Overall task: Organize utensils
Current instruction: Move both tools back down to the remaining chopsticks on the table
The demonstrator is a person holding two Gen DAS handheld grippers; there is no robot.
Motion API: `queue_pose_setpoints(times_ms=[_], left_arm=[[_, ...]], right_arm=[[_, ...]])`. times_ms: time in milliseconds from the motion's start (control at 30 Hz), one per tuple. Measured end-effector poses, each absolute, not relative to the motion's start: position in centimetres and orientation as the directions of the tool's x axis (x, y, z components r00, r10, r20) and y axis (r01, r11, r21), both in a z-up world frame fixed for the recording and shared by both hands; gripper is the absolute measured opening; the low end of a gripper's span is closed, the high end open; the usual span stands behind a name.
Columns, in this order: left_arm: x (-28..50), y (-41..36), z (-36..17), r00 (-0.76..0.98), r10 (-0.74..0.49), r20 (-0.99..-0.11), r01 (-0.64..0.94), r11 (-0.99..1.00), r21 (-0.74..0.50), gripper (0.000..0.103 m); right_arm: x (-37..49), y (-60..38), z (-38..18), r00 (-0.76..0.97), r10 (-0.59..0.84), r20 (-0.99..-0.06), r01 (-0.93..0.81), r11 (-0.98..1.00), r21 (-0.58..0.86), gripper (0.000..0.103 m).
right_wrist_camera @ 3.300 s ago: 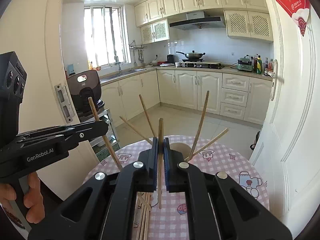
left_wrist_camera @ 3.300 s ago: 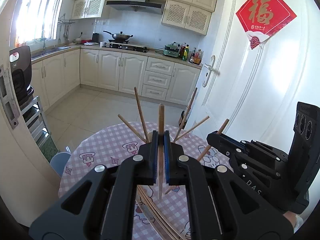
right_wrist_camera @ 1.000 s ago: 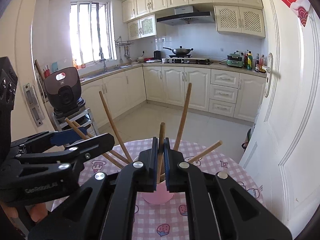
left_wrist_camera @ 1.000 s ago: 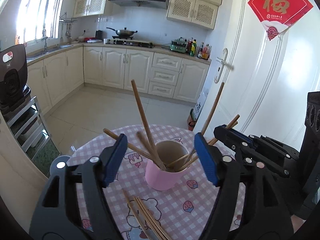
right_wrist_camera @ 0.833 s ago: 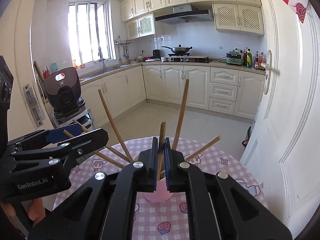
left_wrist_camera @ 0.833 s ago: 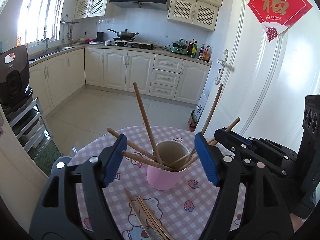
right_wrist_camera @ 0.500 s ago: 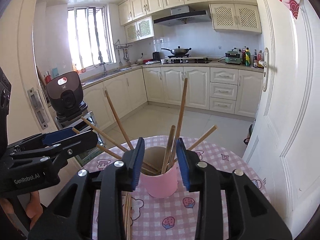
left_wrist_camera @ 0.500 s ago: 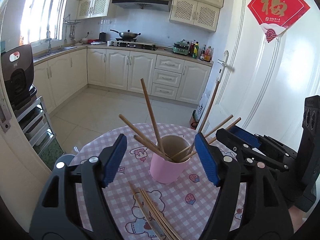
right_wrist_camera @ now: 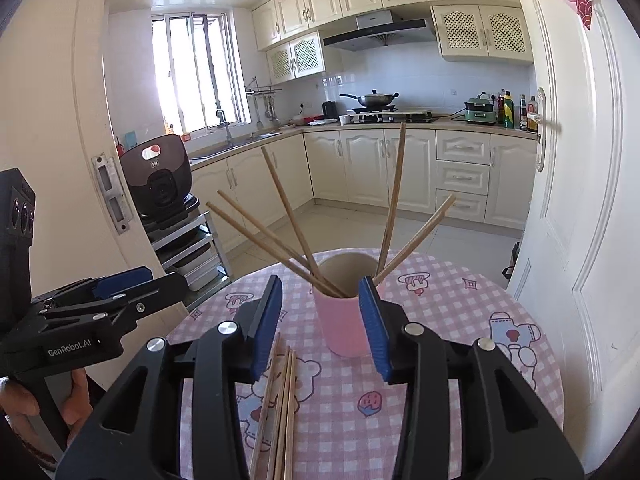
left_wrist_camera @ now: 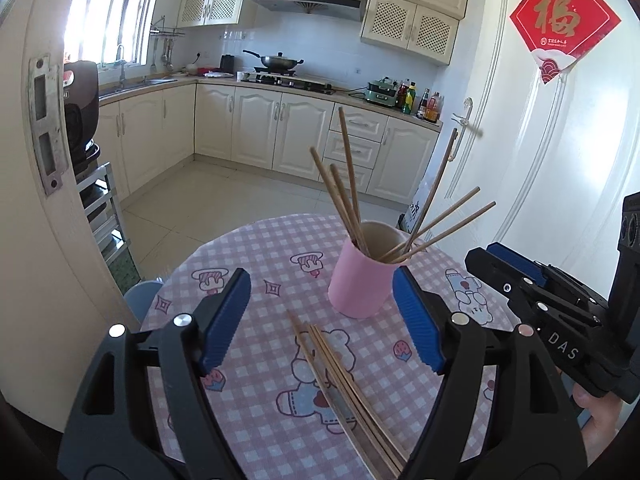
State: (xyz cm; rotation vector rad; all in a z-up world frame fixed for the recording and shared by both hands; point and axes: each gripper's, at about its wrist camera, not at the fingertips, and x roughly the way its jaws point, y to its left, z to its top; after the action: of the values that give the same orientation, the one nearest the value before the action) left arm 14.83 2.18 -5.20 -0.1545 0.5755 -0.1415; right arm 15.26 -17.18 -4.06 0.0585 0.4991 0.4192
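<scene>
Both tools stand apart and empty: left tool, right tool just opening; pink cup at twelve o'clock on the desk.

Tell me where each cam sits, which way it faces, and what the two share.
Left wrist: rides the left claw, angled down at the pink cup of chopsticks and loose chopsticks on the checked tablecloth; the right claw and fingers gripping it show at right.
Right wrist: rides the right claw, jaws just opened, nothing between; same cup ahead, the left claw and hand at left.
Shared: cup, loose chopsticks, tablecloth, kitchen cabinets beyond.
</scene>
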Motion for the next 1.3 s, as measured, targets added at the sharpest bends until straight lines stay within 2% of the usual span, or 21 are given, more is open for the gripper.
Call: queue_pose_setpoints(times_ms=[467,733,1300], left_arm=[[14.9,5.8,-13.0,0.702,-0.139,-0.699,-0.028,0.975,-0.222,0.073],[16.1,4.5,-16.0,0.646,-0.118,-0.754,-0.036,0.982,-0.185,0.074],[18.4,2.1,-18.9,0.576,-0.102,-0.811,-0.045,0.987,-0.156,0.073]], right_arm=[[15.9,-13.8,-13.1,0.631,0.396,-0.667,-0.383,0.907,0.177,0.038],[15.4,-14.1,-15.3,0.611,0.395,-0.687,-0.364,0.910,0.199,0.038],[15.1,-15.9,-16.3,0.666,0.363,-0.652,-0.303,0.930,0.208,0.039]])
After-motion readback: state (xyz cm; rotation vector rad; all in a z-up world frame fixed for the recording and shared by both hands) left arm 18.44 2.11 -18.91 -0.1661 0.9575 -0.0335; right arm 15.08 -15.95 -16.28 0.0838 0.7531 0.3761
